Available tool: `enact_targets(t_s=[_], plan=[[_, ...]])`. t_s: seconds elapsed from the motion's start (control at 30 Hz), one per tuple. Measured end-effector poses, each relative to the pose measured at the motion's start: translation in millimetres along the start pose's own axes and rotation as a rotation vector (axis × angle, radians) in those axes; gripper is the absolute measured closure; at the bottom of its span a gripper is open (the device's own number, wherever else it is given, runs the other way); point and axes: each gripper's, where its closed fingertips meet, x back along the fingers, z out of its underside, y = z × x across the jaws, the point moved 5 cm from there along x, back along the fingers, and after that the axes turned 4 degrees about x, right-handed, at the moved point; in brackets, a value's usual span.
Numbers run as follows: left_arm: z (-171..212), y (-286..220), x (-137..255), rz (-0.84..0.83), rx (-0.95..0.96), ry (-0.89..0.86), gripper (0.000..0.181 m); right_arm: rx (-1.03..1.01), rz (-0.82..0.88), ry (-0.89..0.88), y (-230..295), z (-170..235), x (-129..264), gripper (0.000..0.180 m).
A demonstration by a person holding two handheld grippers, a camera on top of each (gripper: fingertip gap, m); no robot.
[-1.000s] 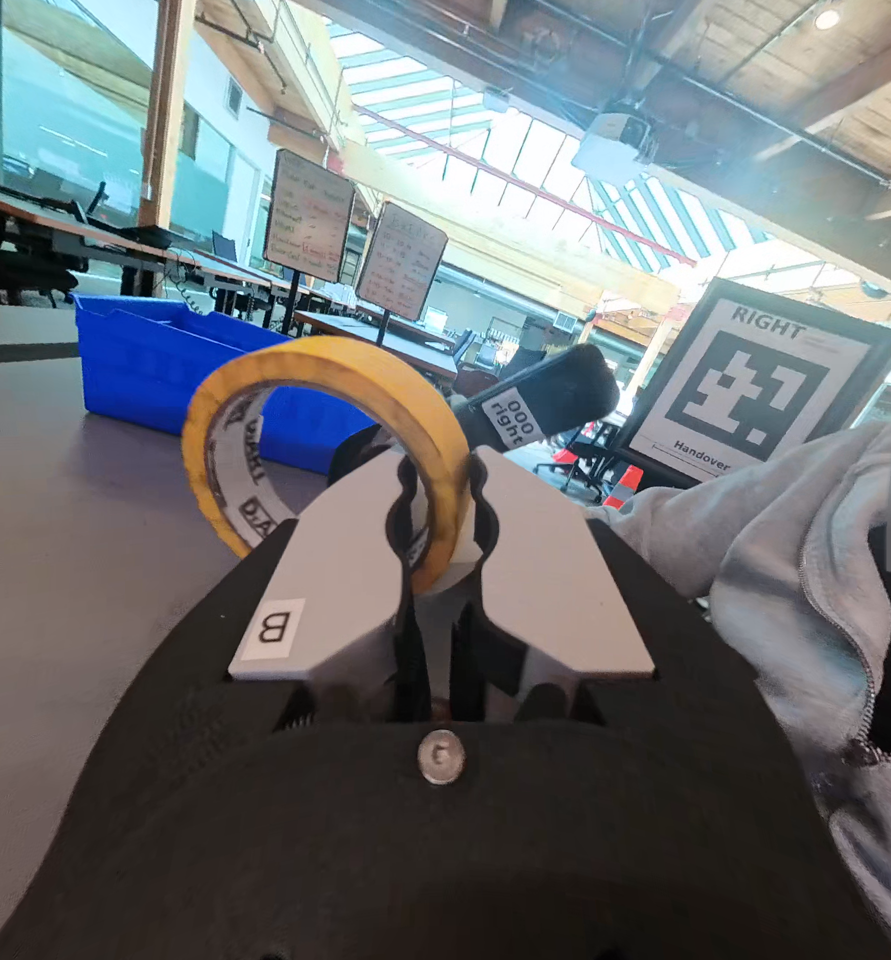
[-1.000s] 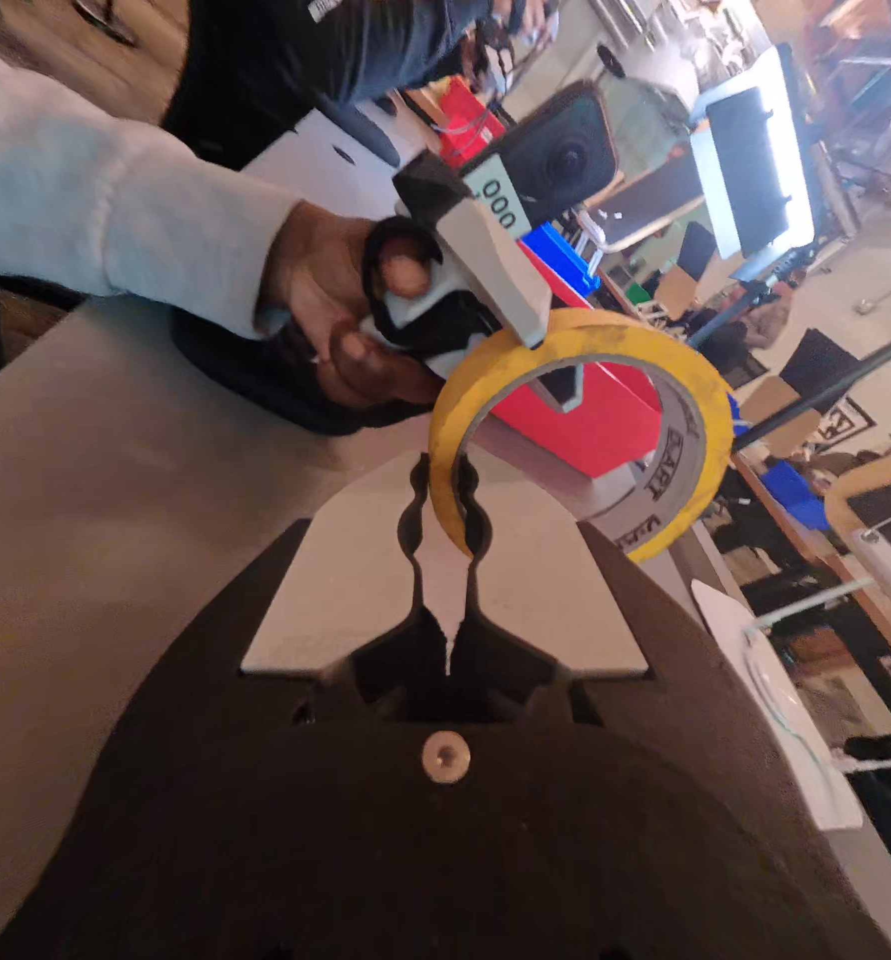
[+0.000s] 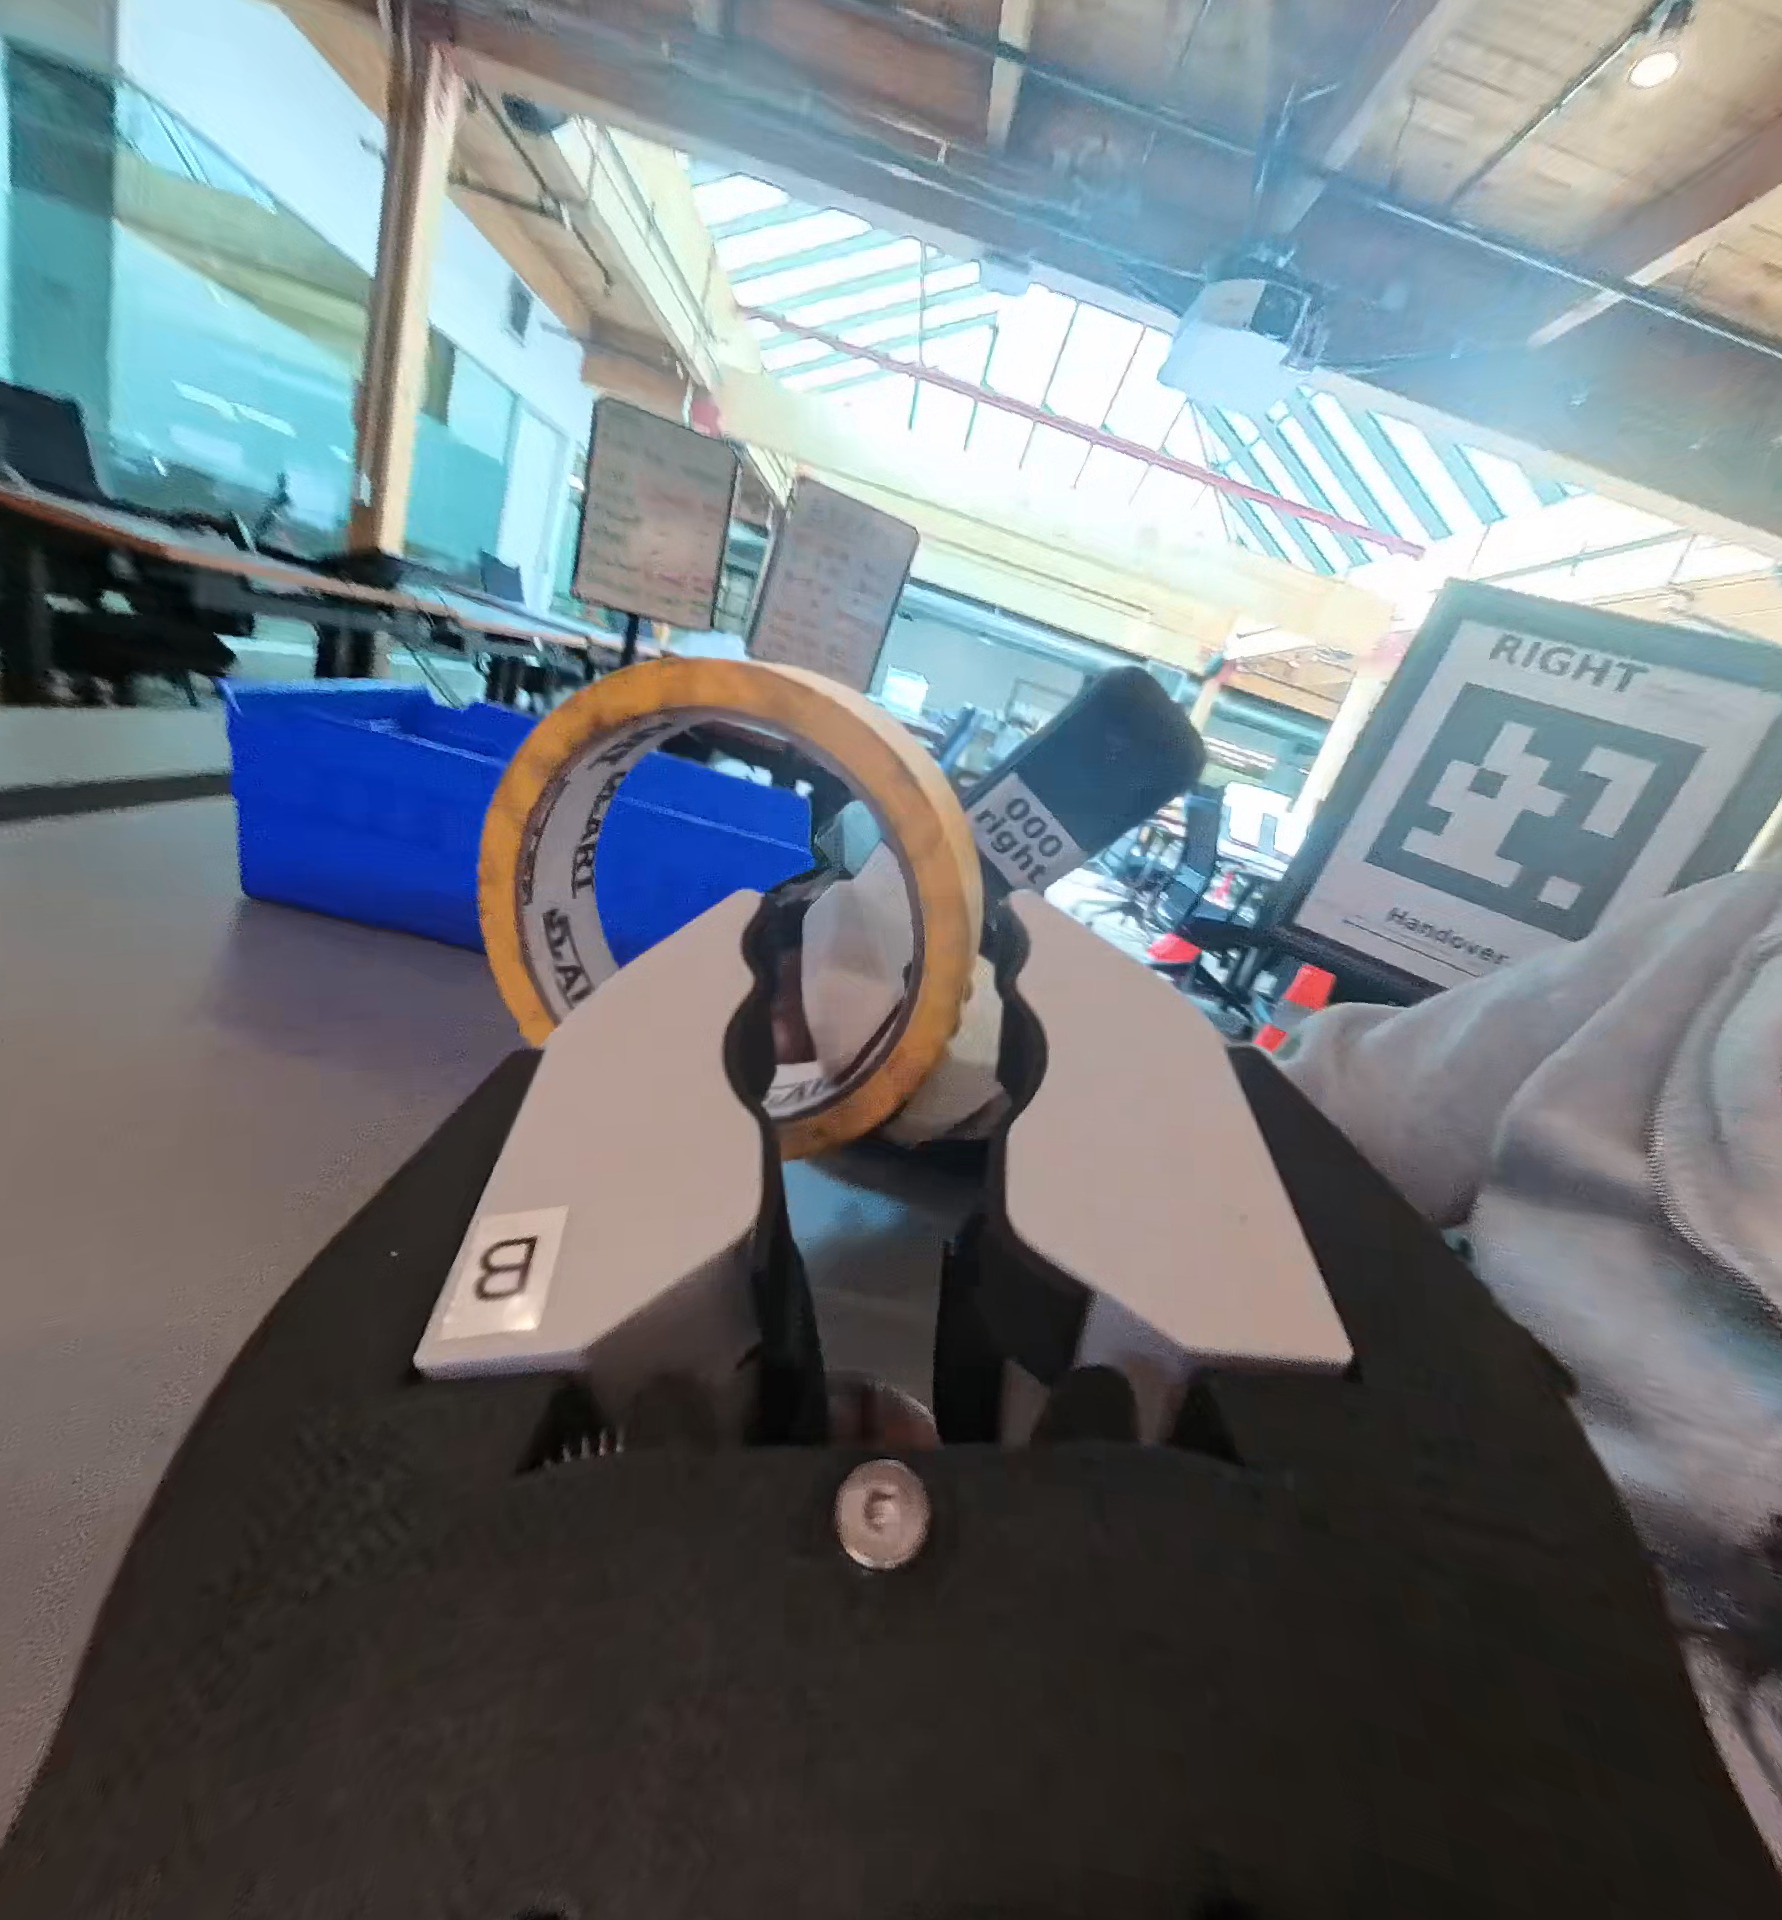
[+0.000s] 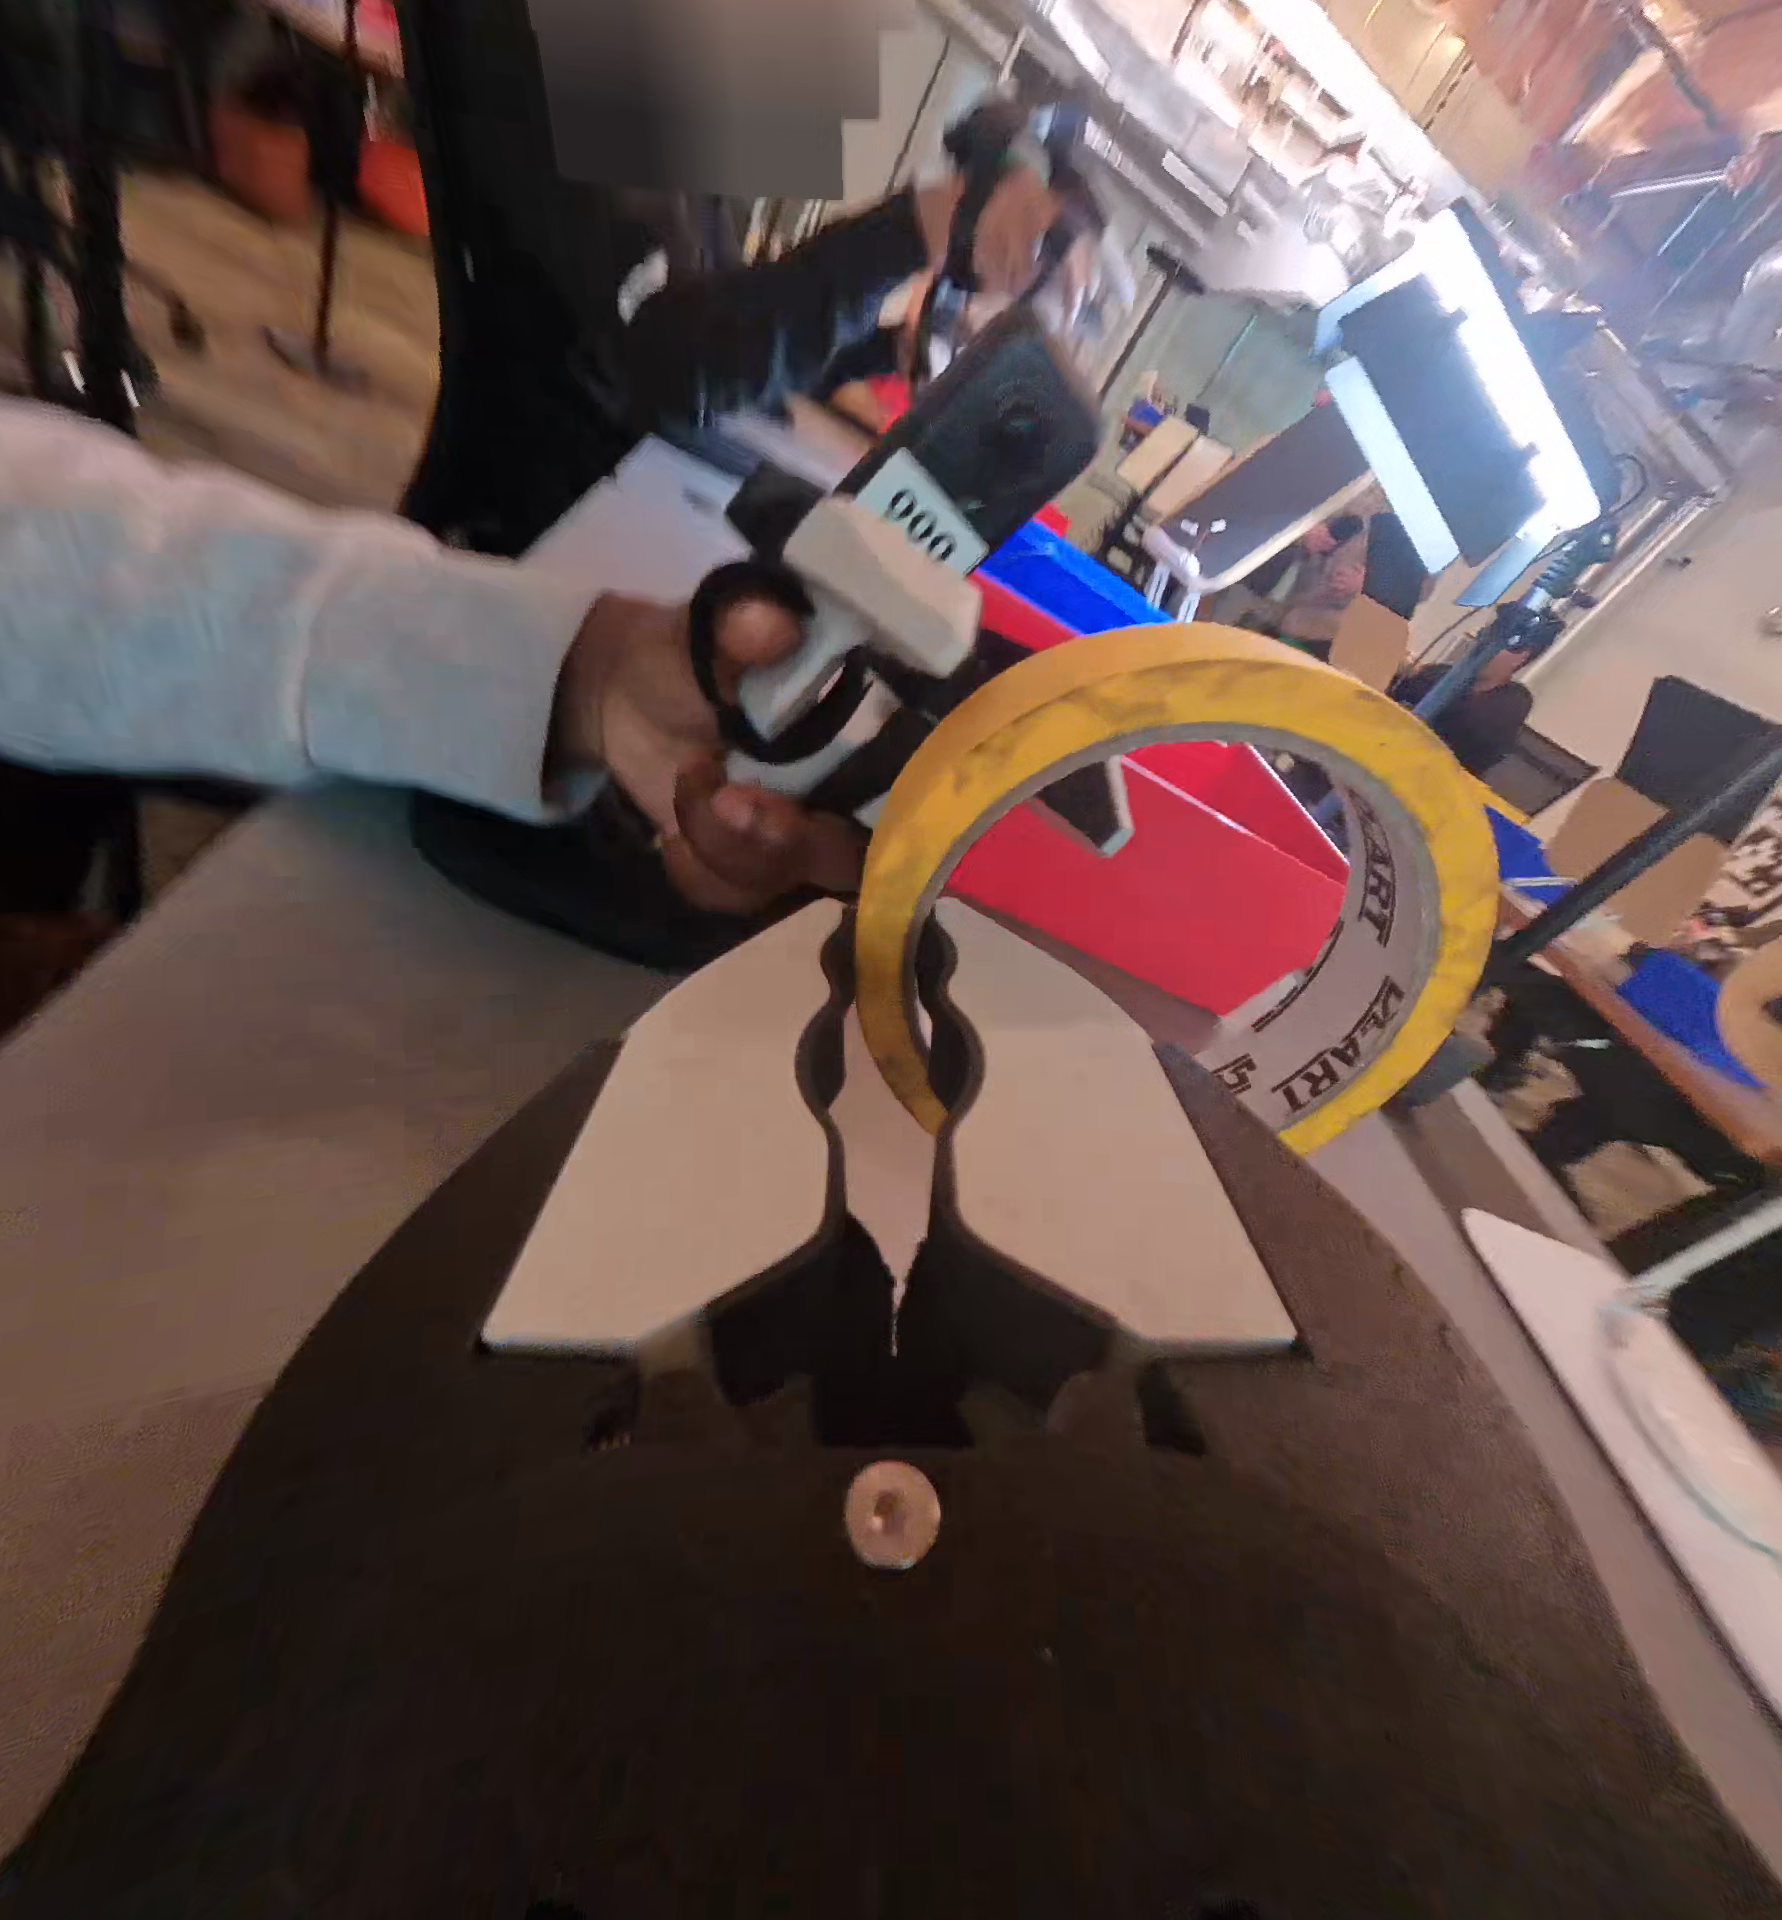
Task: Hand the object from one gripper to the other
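Your left gripper [image 3: 882, 971] has let go: its grey fingers, clamped on the yellow roll of masking tape [image 3: 731, 904] a second ago, now stand spread with the roll loose between them. Your right gripper [image 4: 892, 1003] stays pinched on the roll's rim [image 4: 892, 997], carrying it in the air above the grey table [image 4: 243, 1039], the red bin [image 4: 1157, 894] behind. The transfer looks made; judging from this, you only need to draw the left away without clipping the ring.
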Motion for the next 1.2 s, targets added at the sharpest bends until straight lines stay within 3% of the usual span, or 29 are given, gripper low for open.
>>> enact_targets(t_s=[0.1, 0.2, 0.4, 0.5, 0.57, 0.63, 0.7, 0.8, 0.9, 1.03, 1.1, 1.2], plan=[[6, -1, -2, 0.017, -0.014, 0.058, 0.164, 0.139, -0.003, 0.135, 9, 13, -8, 0.168], [8, -5, -4, 0.01, -0.112, 0.085, 0.166, 0.142, 0.001, 0.157, 9, 17, -10, 0.168], [12, -4, -5, -0.069, -0.315, 0.132, 0.17, -0.33, -0.144, 0.0, 1, 6, -2, 0.129], [23, -5, -10, -0.066, -0.394, 0.216, 0.17, -0.578, -0.169, -0.122, -10, 1, 2, 0.123], [34, -1, -13, -0.09, -0.432, 0.308, 0.17, -0.699, -0.186, -0.195, -15, -2, 4, 0.125], [39, 2, -15, -0.117, -0.466, 0.348, 0.17, -0.796, -0.173, -0.217, -20, 1, 5, 0.149], [40, 3, -15, -0.127, -0.468, 0.364, 0.17, -0.844, -0.194, -0.221, -21, 4, 6, 0.161], [36, 4, -14, -0.143, -0.418, 0.329, 0.16, -0.765, -0.213, -0.222, -16, 1, 5, 0.167], [17, -2, -9, -0.091, -0.305, 0.159, 0.144, -0.571, -0.156, -0.18, -14, -2, 7, 0.168], [1, -8, -3, 0.012, -0.119, 0.012, 0.139, -0.297, -0.126, -0.093, -3, -3, 2, 0.168], [2, -8, -3, 0.038, -0.05, 0.019, 0.141, -0.179, -0.118, 0.003, 5, 4, -4, 0.168], [8, 3, -2, -0.023, -0.008, 0.075, 0.165, -0.069, -0.114, 0.113, 12, 15, -11, 0.167]])
